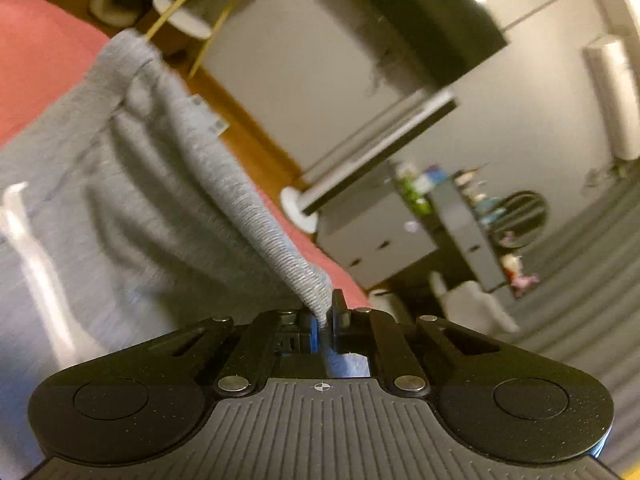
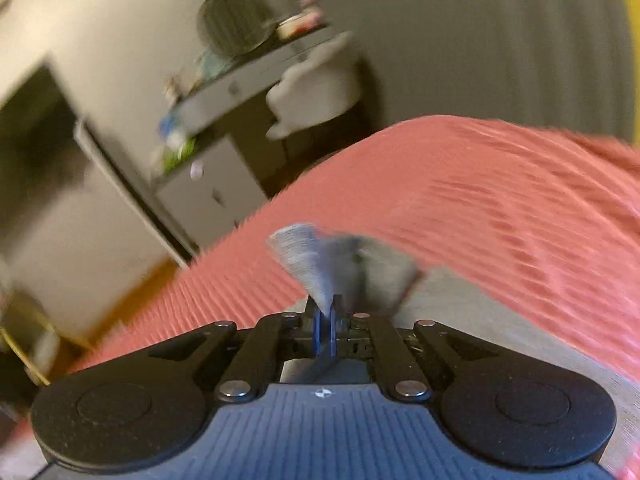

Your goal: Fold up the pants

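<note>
Crowding the far side of the room are a grey dresser (image 1: pixel 372 240) with small dark handles, a dark shelf (image 1: pixel 476 236) cluttered with small colourful items, a round dark fan (image 1: pixel 524 216) and a white chair (image 1: pixel 476 304), all blurred; a round white side table with thin gold legs (image 1: pixel 182 20) stands on the wooden floor (image 1: pixel 248 136) near the far corner of the bed. None of these touches the cloth; nothing lies between the grippers and it. The grey pants (image 1: pixel 120 200) lie on the pink ribbed bedspread (image 2: pixel 480 200), their ribbed waistband (image 1: pixel 256 208) pulled taut into a long ridge that runs from the left gripper (image 1: pixel 326 316) away toward the upper left of the left wrist view, with the looser fabric and a white drawstring (image 1: pixel 28 240) spreading to the left of it. The left gripper's jaws are pinched tight on the near end of that waistband. In the right wrist view the right gripper (image 2: pixel 328 316) is likewise clamped on a ribbed grey edge of the pants, which fans up out of the closed jaws, a flap drooping to the right above the bedspread. Both views are smeared with motion blur.
</note>
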A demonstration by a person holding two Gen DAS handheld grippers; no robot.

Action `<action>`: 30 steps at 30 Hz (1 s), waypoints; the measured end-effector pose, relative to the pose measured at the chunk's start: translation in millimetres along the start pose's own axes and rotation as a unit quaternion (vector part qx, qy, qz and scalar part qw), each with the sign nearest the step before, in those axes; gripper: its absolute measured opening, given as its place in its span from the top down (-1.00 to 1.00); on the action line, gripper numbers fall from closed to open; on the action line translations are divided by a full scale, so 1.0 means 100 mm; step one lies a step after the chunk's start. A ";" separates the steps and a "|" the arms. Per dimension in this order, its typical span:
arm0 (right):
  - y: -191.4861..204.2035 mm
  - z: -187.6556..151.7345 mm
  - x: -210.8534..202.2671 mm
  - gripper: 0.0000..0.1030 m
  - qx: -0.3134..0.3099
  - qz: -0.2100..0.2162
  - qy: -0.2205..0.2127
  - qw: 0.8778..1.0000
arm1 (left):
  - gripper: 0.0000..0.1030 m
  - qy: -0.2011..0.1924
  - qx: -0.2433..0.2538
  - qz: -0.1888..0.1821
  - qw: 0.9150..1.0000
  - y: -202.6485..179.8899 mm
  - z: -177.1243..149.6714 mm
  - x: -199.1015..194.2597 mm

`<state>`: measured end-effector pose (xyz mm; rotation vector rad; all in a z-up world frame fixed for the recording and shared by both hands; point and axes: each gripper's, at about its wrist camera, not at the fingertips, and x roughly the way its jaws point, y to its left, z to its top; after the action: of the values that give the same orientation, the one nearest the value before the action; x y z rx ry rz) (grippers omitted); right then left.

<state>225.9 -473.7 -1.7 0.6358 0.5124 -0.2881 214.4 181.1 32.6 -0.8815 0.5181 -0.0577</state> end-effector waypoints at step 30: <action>-1.19 -0.55 -0.63 0.91 0.051 -0.028 0.015 0.998 | 0.84 -0.011 -0.116 0.076 0.990 0.72 -1.28 -1.21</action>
<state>104.7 -524.3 -64.1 0.7261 0.5472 -0.3594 38.6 166.2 -38.2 -1.0659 0.5770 0.1544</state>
